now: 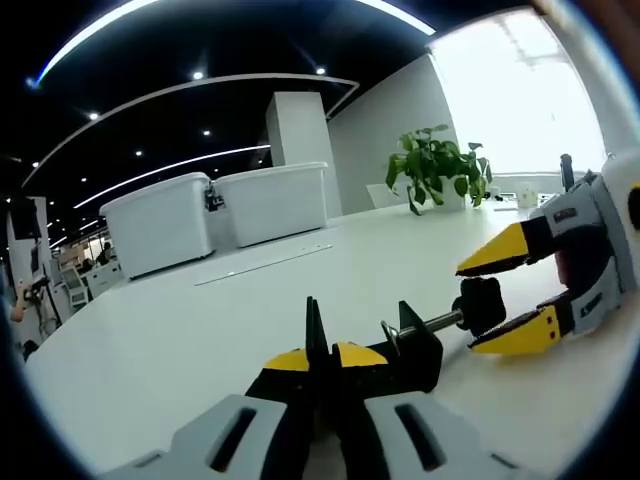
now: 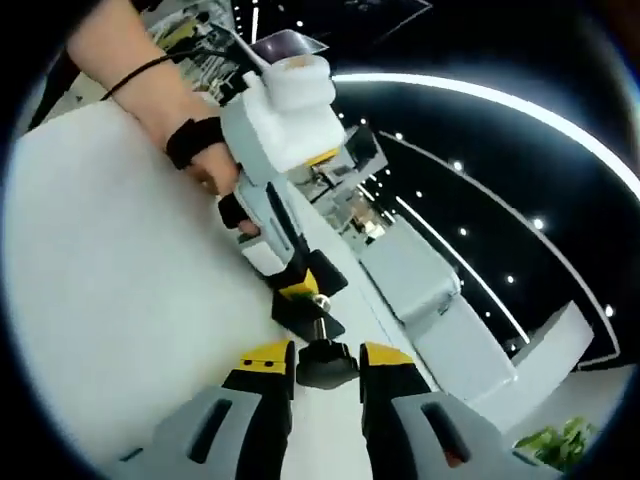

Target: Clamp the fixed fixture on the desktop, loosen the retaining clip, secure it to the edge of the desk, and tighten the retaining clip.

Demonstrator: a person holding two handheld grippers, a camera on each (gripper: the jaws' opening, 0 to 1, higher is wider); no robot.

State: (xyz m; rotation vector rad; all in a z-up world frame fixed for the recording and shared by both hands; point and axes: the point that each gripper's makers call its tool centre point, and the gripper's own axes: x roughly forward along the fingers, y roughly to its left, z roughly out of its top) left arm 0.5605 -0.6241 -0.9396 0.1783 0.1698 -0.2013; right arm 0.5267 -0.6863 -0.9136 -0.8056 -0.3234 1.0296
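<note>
Low in the frame, our left gripper pinches the small black metal clamp fixture on the white desktop, while our right gripper straddles its black knob without visibly gripping; loosening, mounting, tightening seem left.

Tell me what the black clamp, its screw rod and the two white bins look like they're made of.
Clamp body: matte black, likely painted metal or plastic; the look leaves it open. Screw rod: bright, shiny, probably bare steel. Knob: dull black, likely plastic. White bins: smooth, slightly glossy, with molded rims, apparently plastic.
</note>
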